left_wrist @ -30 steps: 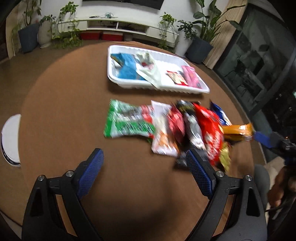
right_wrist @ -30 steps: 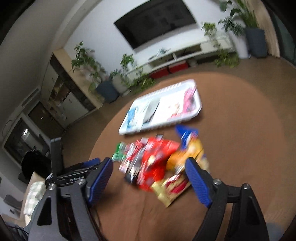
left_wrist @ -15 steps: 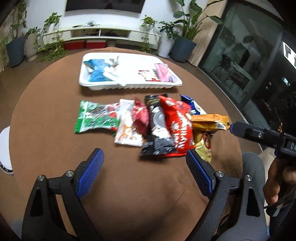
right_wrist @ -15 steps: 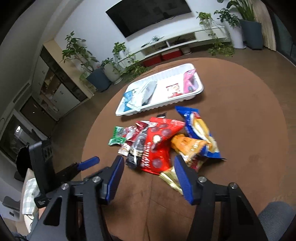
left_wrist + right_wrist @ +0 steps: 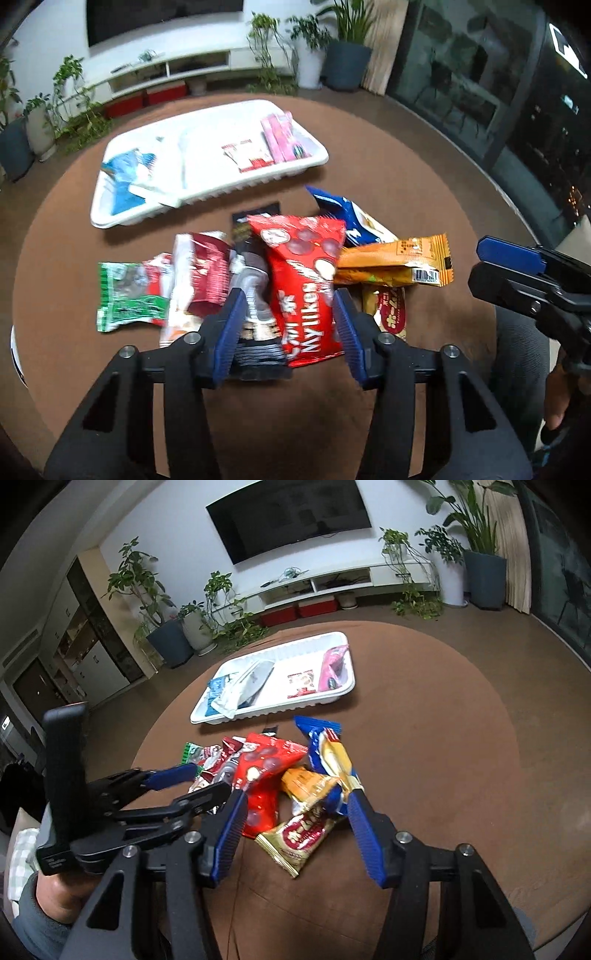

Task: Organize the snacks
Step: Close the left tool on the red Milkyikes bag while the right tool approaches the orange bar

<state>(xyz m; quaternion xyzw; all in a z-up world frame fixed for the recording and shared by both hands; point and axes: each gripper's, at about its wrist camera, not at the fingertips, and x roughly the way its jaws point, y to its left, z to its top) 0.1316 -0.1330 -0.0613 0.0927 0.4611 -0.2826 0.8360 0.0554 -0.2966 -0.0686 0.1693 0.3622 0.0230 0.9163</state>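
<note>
Left gripper [image 5: 290, 328] has its jaws apart astride the red Mylikes bag [image 5: 301, 280] & black packet [image 5: 255, 325], prob lining up a pick for the white tray [image 5: 258, 181] behind the pile. Right gripper [image 5: 295, 829] is also spread, over the gold bar [image 5: 301, 840] w/ the orange pack [image 5: 308, 784] just ahead. Contact w/ the wrappers can't be told; overlaps hide lower packs, tray contents blurry.

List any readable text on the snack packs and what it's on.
"Mylikes": red bag, running lengthwise between the left tool's open fingers.
Gold wrapper: red logo with white characters, too blurred to read.
Orange pack: barcode, digits unreadable.
Packs in the white tray: print too small to read.
</note>
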